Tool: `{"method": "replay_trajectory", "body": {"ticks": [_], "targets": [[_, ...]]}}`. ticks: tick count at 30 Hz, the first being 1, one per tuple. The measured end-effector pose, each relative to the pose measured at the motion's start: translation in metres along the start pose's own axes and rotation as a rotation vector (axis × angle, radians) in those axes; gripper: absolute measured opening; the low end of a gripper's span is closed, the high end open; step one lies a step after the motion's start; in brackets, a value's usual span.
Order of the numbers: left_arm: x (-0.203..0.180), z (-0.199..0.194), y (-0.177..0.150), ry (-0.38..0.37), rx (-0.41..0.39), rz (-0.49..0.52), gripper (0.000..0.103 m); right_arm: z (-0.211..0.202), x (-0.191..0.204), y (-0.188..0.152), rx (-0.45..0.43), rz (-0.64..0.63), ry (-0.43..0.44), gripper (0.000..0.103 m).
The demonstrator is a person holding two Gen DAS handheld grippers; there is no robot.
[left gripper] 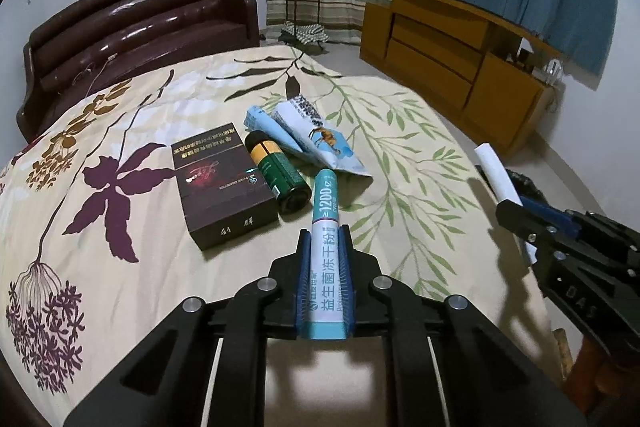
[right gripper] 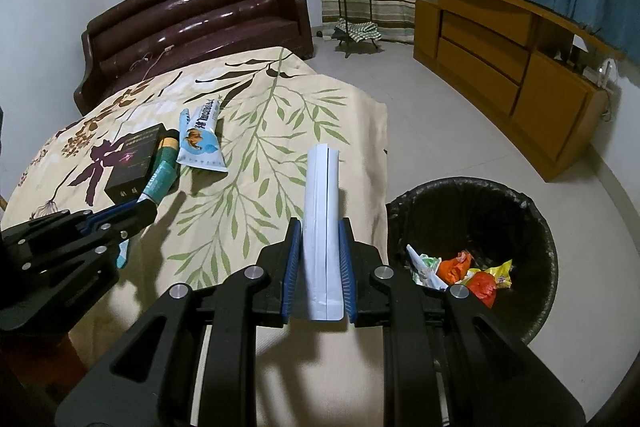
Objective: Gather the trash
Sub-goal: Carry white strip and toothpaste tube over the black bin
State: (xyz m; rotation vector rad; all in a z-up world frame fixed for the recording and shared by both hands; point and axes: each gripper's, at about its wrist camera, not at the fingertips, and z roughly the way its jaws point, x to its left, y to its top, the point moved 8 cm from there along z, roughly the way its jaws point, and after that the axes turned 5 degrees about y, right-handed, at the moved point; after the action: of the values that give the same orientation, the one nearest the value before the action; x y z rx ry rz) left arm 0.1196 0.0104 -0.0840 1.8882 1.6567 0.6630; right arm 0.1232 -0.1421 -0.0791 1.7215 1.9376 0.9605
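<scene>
Clamping a teal-and-white sachet (left gripper: 326,251), the left gripper (left gripper: 325,243) tilts down.

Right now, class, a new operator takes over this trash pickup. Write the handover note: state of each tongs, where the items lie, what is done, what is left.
Left tongs: shut on the teal and white sachet, over the bedspread.
Right tongs: shut on the white packet, beside the bin, not yet over it.
On the bed: dark box, green can, pale blue pouch, blue tube close together.
Done: some wrappers lie in the black-lined bin on the floor.
Left: probably drop both held items into the bin, then collect the four from the bed.
</scene>
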Motion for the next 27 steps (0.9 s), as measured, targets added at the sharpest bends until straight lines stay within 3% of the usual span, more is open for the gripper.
{"method": "replay_trajectory", "body": {"ticks": [12, 27], "targets": [[-0.010, -0.026, 0.008, -0.014, -0.071, -0.007, 0.015, -0.024, -0.004, -0.001, -0.034, 0.002, -0.031, 0.019], [-0.050, -0.046, 0.020, -0.047, -0.153, 0.054, 0.015, -0.059, -0.048, 0.003, -0.106, 0.041, -0.138, 0.019]]}}
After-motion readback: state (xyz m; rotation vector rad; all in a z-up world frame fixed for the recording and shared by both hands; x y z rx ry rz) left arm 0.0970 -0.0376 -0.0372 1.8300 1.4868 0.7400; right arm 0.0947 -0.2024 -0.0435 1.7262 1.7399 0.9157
